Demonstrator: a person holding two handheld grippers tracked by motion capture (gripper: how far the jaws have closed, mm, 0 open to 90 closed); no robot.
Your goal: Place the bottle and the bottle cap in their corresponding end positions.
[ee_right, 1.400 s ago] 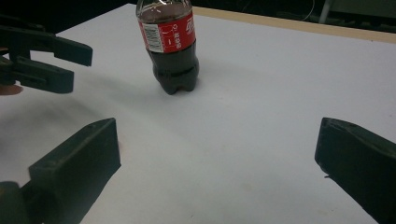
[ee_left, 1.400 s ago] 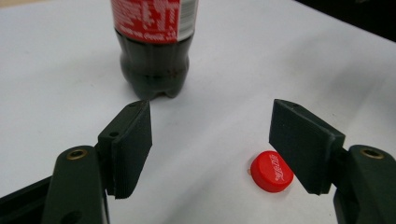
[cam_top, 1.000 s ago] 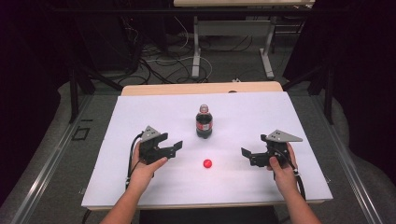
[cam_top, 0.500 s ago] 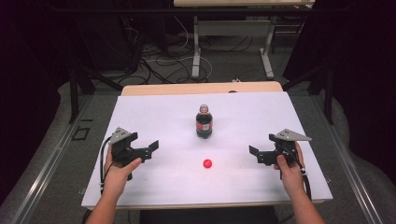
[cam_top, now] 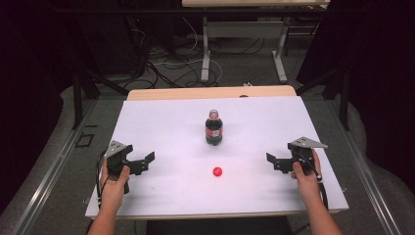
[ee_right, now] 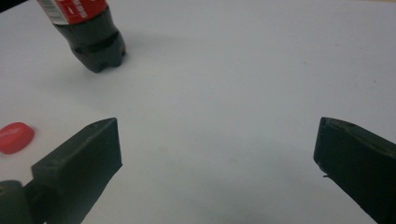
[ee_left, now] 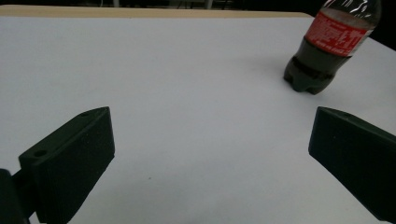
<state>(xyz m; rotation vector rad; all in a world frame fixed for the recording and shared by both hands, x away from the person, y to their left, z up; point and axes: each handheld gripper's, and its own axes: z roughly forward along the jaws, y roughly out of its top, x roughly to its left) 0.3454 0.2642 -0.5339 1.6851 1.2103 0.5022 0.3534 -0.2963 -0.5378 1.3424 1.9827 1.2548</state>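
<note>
Cola bottle [cam_top: 214, 129] upright at frame centre, red cap [cam_top: 217, 171] below it; left gripper [cam_top: 143, 162] and right gripper [cam_top: 275, 163] flank, both empty, jaws spread, roughly equidistant.

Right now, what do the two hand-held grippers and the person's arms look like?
Both are black. The left hand-held gripper and right hand-held gripper each carry a grey three-cornered plate on top and trail a dark cable. In the gripper views the jaws are blocky, with finely textured inner faces. The forearms are bare, no sleeves showing.
</note>
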